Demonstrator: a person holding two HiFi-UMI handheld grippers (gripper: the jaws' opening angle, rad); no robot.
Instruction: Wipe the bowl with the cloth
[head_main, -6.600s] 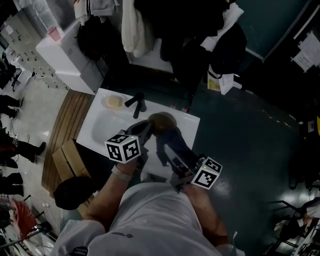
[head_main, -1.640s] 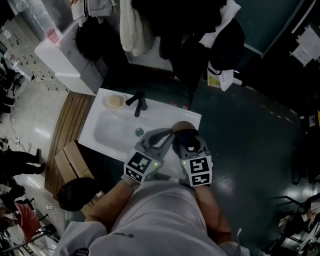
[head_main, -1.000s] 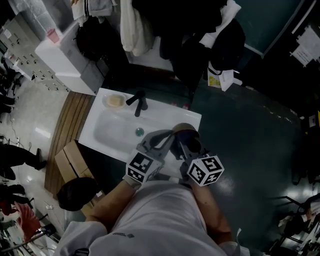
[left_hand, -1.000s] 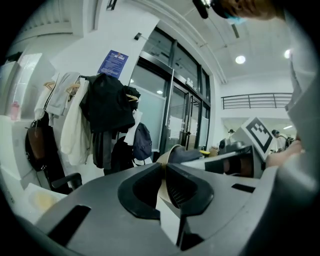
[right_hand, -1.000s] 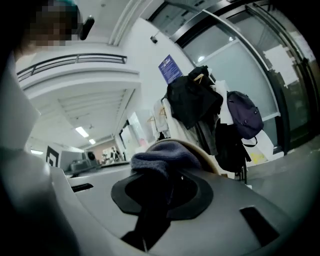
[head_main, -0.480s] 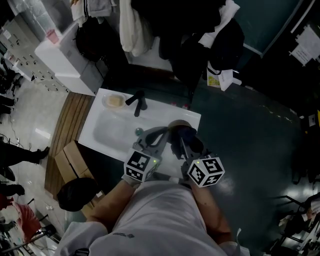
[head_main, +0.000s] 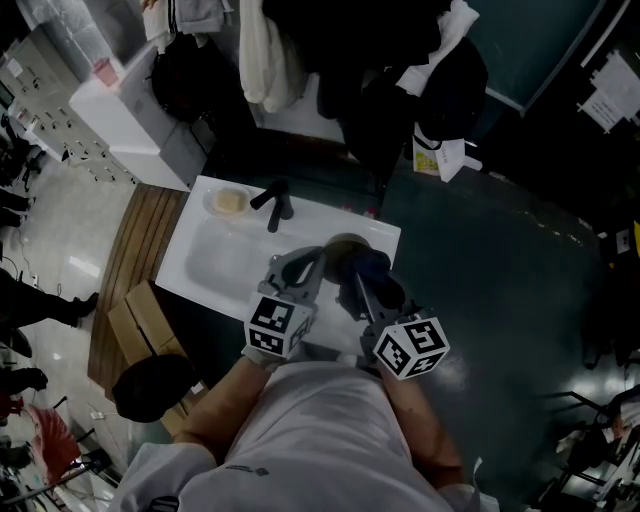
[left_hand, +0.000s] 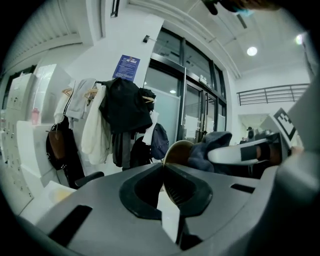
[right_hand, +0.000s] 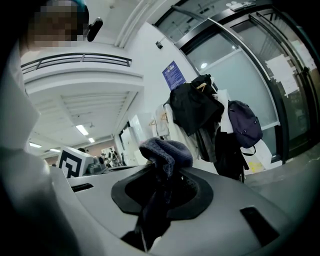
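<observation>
Holding 2 task items above the near right corner of the white sink. Item 1: bowl, brownish, tilted up on edge, inside facing the right side. Its rim is pinched by the left gripper, jaws closed tight w/ only the thin bowl wall btwn them. Item 2: cloth, dark blue-grey, bunched. It is clamped in the right gripper, jaws drawn in on the fabric; 1 wad bulges past the tips and the rest trails back btwn the jaws. Pos.: the cloth wad sits against the bowl's inner face, per the left gripper view. The 2 grippers are close together and angled toward each other in front of the person's torso. Other: black tap at the sink's far edge; small dish w/ a yellowish lump beside it; coats and bags hanging behind the sink.
</observation>
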